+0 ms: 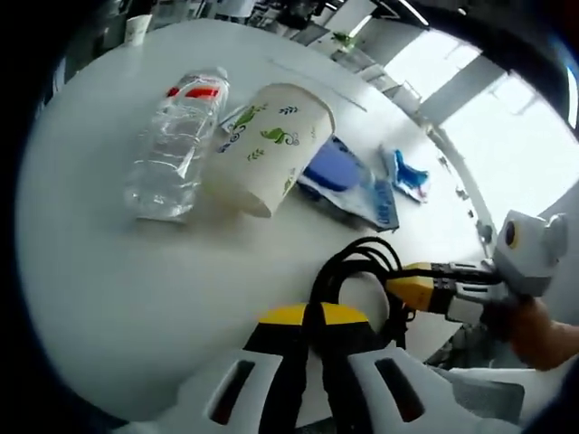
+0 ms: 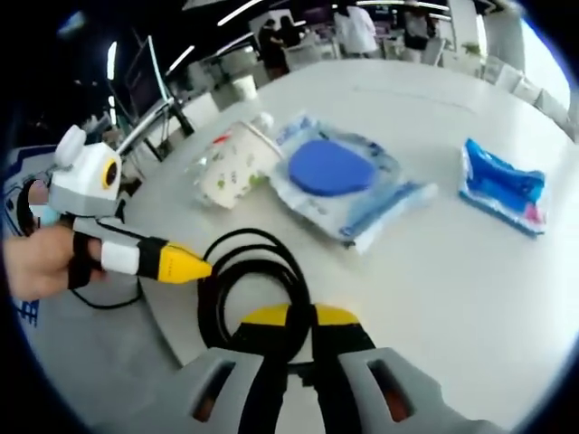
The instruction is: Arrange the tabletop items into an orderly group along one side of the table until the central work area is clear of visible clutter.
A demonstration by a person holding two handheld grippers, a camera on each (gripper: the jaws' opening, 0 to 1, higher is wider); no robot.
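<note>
A coiled black cable (image 1: 357, 258) lies near the edge of the white round table (image 1: 99, 271). My left gripper (image 1: 308, 316) is shut on one part of the coil. My right gripper (image 1: 403, 287) comes in from the right, its yellow tip closed on the coil's other side. In the right gripper view, the right gripper (image 2: 303, 316) clamps the cable (image 2: 262, 244) while the left gripper (image 2: 194, 267) pinches the loop's left side. Beyond the cable, a leaf-printed paper cup (image 1: 262, 149) lies on its side beside a clear water bottle (image 1: 176, 145).
A clear pouch with a blue oval pad (image 2: 339, 176) lies mid-table, with a blue wipes packet (image 2: 502, 185) to its right. A small white cup (image 1: 137, 27) stands at the far rim. People (image 2: 353, 27) stand behind the table. A hand (image 2: 36, 258) holds the left gripper.
</note>
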